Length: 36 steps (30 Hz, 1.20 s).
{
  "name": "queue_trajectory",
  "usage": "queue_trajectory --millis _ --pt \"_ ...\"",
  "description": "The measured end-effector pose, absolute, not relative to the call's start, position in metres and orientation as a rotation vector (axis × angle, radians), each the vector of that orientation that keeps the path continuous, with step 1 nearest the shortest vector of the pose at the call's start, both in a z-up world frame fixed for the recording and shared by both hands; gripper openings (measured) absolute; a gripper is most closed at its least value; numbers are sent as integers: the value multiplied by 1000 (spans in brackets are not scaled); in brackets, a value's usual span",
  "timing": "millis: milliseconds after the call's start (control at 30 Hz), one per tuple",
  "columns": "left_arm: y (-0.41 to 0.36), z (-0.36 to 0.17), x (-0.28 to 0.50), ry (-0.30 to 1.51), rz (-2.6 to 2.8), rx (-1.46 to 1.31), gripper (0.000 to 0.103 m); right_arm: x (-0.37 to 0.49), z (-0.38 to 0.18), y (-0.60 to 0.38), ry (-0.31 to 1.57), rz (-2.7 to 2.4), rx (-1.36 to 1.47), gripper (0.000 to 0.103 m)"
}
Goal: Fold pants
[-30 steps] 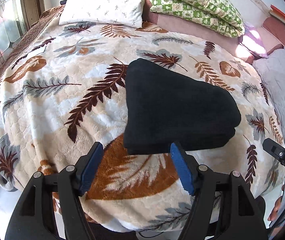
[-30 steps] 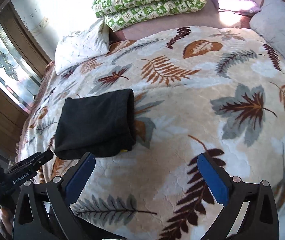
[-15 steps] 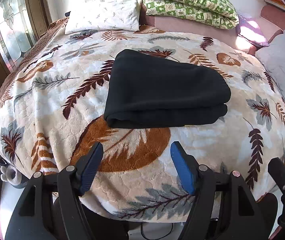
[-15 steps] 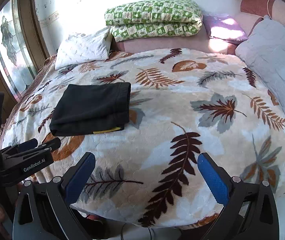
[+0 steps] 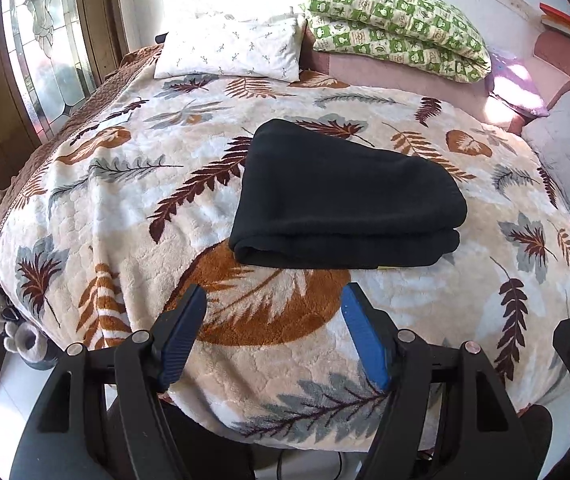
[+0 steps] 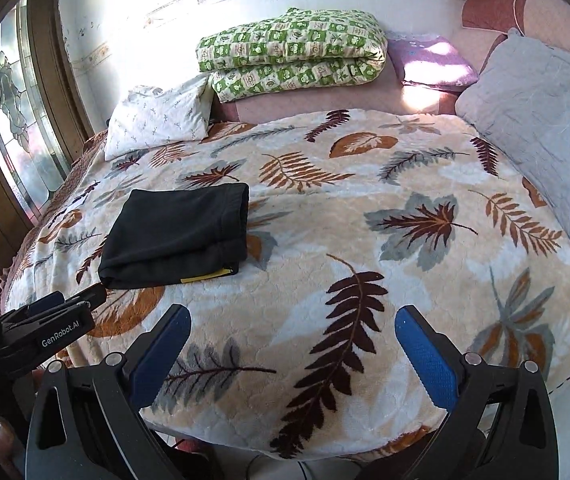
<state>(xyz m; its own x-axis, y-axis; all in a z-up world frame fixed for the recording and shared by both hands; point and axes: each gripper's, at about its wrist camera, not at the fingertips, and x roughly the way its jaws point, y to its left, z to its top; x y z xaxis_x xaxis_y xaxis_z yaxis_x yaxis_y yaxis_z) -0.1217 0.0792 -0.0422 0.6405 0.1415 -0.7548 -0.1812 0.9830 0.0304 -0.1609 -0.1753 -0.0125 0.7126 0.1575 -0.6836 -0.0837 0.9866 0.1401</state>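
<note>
Clearly folded: black pants (image 5: 345, 200) lie as a compact stacked rectangle on the leaf-print blanket (image 5: 145, 216), toward the window side of the bed, layers squared one over another. A yellow tag (image 6: 205, 276) shows at the near edge in the right wrist view. Placement reads as a finished bundle, set flat so it keeps its shape; task looks essentially complete.

Left gripper (image 5: 275, 336) hovers off the near edge of the bed, aimed at the pants, fingers spread, holding nothing, apart from the cloth. Right gripper (image 6: 291, 350) sits level beside it, pointed at bare blanket well right of the pants, fingers spread wide and empty. Both poses suggest hands-off, nothing clamped.
</note>
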Motion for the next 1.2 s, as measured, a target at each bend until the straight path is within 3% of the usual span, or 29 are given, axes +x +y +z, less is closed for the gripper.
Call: queue_trajectory --millis 533,633,1200 --pt "81 -46 -116 877 175 -59 70 -148 -20 -174 806 116 89 103" --pt "82 -47 -116 877 186 -70 83 -145 -22 -172 816 116 82 103" --pt "75 -41 -110 777 228 25 83 -133 -24 -167 782 71 -19 103"
